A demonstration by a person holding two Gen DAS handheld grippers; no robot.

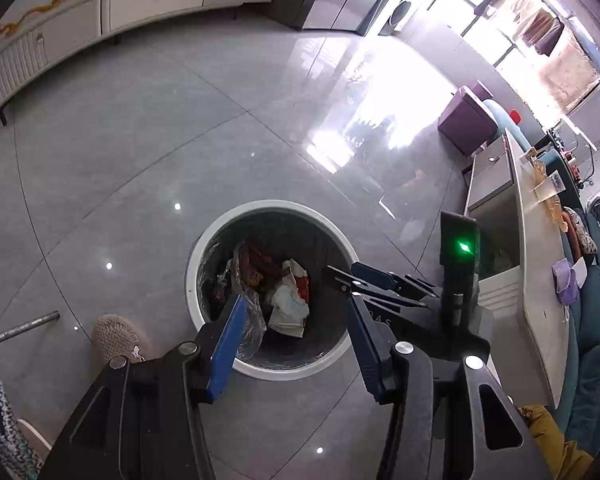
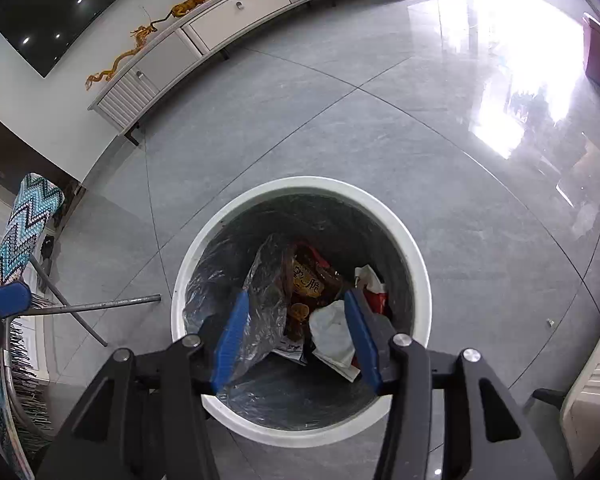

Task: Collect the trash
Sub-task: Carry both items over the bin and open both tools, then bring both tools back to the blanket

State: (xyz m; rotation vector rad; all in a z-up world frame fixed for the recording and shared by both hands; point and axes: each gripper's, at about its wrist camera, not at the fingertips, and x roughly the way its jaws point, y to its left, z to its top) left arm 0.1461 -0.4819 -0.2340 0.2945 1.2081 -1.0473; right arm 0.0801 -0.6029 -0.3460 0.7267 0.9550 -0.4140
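both the left gripper (image 1: 296,312) and right gripper (image 2: 296,312) hang part-open and empty above the bin (image 2: 418,248), wrappers (image 2: 312,280) already below them, so the drop looks done.

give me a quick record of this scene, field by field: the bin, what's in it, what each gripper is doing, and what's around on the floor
bin: round white trash bin with a dark liner, standing on grey floor tiles
contents: clear plastic bag, orange snack packet, white crumpled paper, red and white wrapper
left gripper: over the bin, jaws apart, nothing pinched
right gripper: over the bin, jaws apart, nothing pinched
nearby: slipper and metal bar on the floor
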